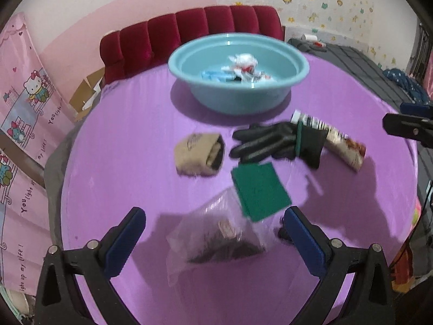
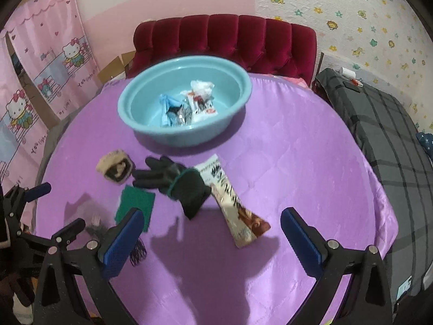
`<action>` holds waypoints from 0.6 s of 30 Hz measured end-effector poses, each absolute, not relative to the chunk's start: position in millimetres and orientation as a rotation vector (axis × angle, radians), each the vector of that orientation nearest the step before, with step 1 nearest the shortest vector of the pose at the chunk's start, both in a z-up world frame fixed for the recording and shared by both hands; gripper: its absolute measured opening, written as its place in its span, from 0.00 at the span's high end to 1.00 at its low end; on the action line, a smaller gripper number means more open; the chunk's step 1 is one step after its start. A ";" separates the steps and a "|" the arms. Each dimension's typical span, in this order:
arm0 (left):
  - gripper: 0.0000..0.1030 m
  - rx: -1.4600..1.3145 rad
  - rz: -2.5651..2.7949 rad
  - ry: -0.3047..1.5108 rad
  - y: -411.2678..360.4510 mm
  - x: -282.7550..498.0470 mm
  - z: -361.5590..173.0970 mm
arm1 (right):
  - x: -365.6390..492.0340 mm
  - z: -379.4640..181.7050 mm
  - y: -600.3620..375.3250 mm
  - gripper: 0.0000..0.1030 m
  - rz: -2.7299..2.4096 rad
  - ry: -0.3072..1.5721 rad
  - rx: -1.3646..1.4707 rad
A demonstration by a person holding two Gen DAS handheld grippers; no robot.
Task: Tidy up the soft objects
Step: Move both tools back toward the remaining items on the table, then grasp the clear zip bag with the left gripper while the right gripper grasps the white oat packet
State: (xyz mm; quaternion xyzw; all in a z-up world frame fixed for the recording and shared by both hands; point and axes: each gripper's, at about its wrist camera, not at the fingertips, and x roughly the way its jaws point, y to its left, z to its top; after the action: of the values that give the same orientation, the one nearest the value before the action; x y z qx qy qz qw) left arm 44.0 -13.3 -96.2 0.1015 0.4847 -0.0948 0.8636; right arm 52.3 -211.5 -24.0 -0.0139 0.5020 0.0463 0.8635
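While both jaws gape wide, clear bag point(image 1: 216, 233) between left gripper point(image 1: 215, 239) jaws, untouched.

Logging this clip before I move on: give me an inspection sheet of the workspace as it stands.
Surface: round table under purple cloth.
Job's things: teal basin holding a few packets; black glove, green pad, beige roll, snack packet and clear bag lie on the cloth.
Clutter: nothing seen.
Grippers: left gripper open, clear bag between its fingers; right gripper open, empty.
Cables: nothing seen.
Surroundings: red sofa, pink cartoon curtain, grey plaid bedding.
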 end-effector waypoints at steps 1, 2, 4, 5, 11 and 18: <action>0.00 0.213 -0.197 1.030 -12.6 42.5 -101.1 | 50.0 -28.2 -212.6 0.00 0.101 1.055 -0.033; 0.00 0.211 -0.192 1.044 -11.6 41.5 -105.9 | 48.4 -32.7 -213.5 0.00 0.102 1.063 -0.038; 0.00 0.205 -0.186 1.065 -9.9 40.8 -112.7 | 47.3 -40.2 -216.4 0.00 0.096 1.081 -0.046; 0.00 0.201 -0.183 1.071 -9.2 40.9 -115.5 | 47.4 -42.9 -218.1 0.00 0.096 1.089 -0.046; 0.00 0.185 -0.177 1.111 -7.8 45.1 -129.5 | 50.9 -52.2 -226.9 0.00 0.087 1.110 -0.038; 0.00 0.166 -0.167 1.166 -5.3 54.8 -146.4 | 57.7 -61.3 -230.9 0.00 0.085 1.142 -0.030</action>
State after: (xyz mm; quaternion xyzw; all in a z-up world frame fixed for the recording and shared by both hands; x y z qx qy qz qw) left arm 54.8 -5.3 -146.4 0.0780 0.5494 -0.0785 0.8282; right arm 57.7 -230.9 -61.3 -0.0140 0.5401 0.0402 0.8405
